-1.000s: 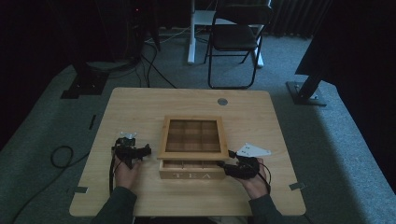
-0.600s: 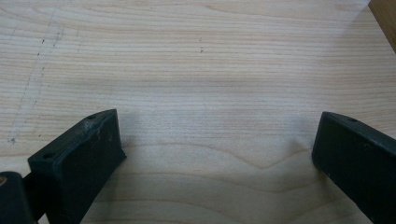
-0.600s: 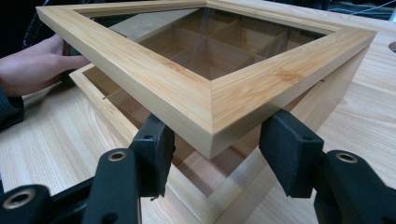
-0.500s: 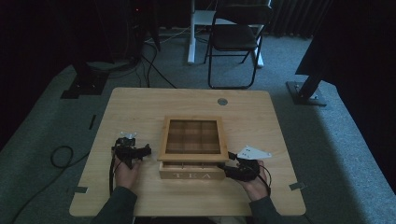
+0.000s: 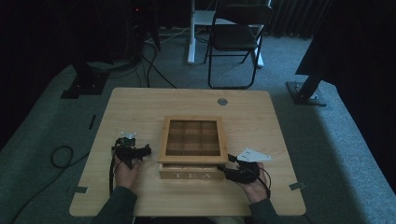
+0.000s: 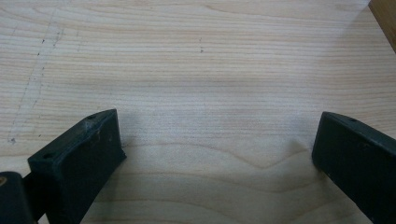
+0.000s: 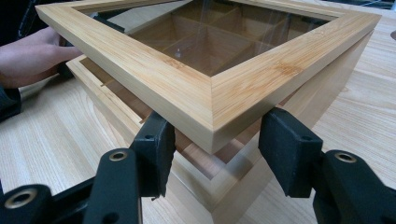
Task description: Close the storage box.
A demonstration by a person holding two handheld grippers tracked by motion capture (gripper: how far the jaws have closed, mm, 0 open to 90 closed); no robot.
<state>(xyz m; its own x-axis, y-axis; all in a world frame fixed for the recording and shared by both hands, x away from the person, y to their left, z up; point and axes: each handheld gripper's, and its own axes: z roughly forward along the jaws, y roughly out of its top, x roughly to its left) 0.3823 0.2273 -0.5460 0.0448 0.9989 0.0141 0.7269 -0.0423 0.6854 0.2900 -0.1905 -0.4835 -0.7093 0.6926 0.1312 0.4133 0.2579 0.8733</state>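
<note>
The right tool [image 7: 212,140] grips the near right corner of the tea box's raised lid [image 7: 212,88]; the left tool [image 6: 219,154] rests open on the surface [image 6: 196,60].

The wooden table [image 5: 140,105] offers bare board along its far edge and down both sides. The tea box [image 5: 191,147] stands mid-table toward the near edge, blocking passage between left and right there. Its raised lid [image 7: 212,88] overhangs the box's near right corner, leaving a narrow gap beneath. A small round grommet [image 5: 222,101] lies flat at the far side, no hindrance.
</note>
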